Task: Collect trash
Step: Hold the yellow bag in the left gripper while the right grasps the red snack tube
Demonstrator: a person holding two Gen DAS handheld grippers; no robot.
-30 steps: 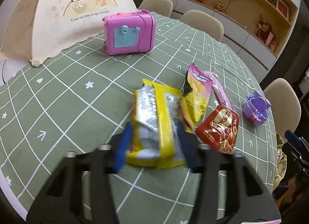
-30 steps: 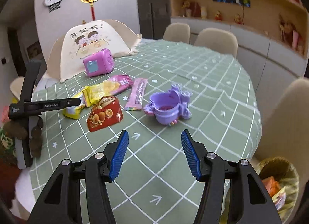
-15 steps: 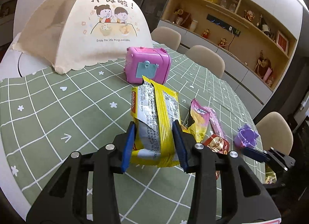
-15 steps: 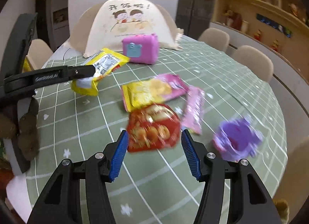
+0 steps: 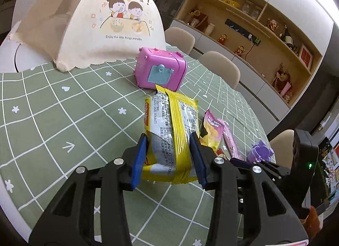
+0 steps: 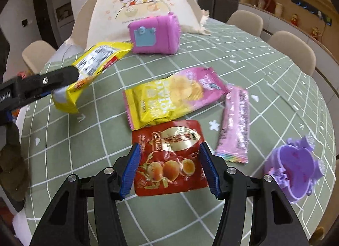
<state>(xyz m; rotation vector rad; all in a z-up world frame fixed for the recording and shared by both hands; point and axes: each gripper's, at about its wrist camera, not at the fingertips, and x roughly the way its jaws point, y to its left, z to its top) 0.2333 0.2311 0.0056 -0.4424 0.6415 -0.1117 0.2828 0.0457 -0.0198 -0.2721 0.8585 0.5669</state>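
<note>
My left gripper point(image 5: 167, 140) is shut on a yellow and silver snack wrapper point(image 5: 171, 123) and holds it up off the green checked tablecloth point(image 5: 63, 118). The right wrist view shows that wrapper point(image 6: 93, 63) hanging at the left. My right gripper point(image 6: 170, 146) is open and low over a red snack packet point(image 6: 169, 157), which lies flat on the cloth between its blue pads without touching them. Beyond it lie a yellow and pink chip bag point(image 6: 173, 97) and, to the right, a slim pink wrapper point(image 6: 235, 123).
A pink toy case point(image 6: 154, 34) stands at the back in front of a cream food cover point(image 6: 139, 2). A purple toy cup point(image 6: 296, 171) sits near the table's right edge. Beige chairs point(image 6: 290, 48) ring the round table.
The left gripper raised the yellow wrapper off the cloth and turned. The right gripper swung left from in front of the purple toy and came down over the red packet.
</note>
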